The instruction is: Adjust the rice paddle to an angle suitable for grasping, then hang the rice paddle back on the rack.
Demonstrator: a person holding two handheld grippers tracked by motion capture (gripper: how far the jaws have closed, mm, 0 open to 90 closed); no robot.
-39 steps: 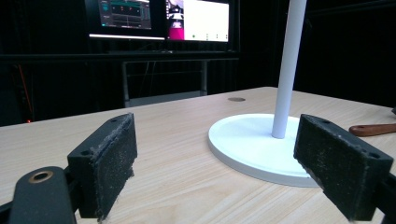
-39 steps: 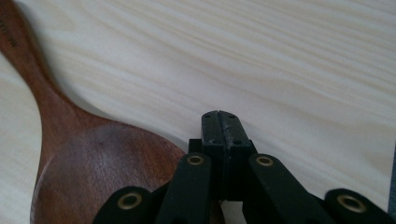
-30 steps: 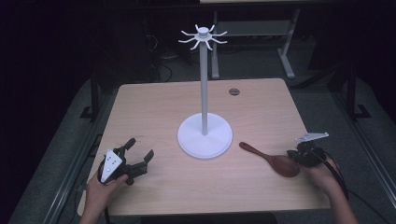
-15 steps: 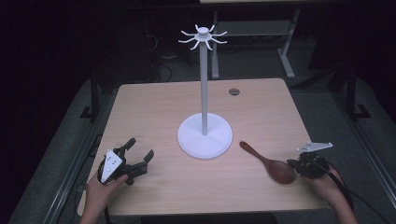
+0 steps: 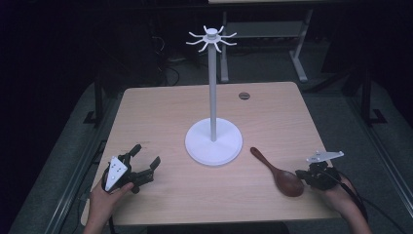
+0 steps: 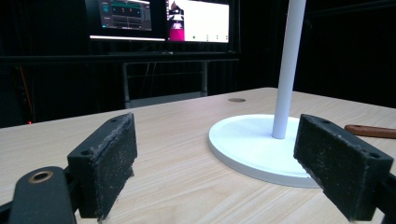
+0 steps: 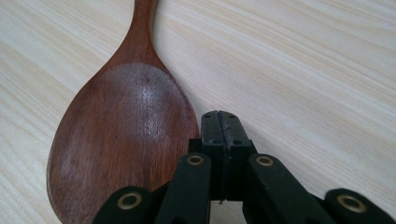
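Pale wood desk (image 5: 160, 112), bearing white stand (image 5: 213, 141) at centre. Brown wooden spoon (image 5: 277, 172) lies just right of stand's base. Left gripper (image 5: 141, 163), left of stand: fingers released, spread wide. Right gripper (image 5: 301, 176), beside spoon bowl, right of stand: fingers clenched, empty.

We see a pale wooden counter (image 5: 160, 112). On it stands a white stand (image 5: 213, 141), its round base near the middle. A brown spoon (image 5: 280, 174) lies flat to its right, bowl toward the near edge. A small round grommet (image 5: 244, 95) sits near the far edge.
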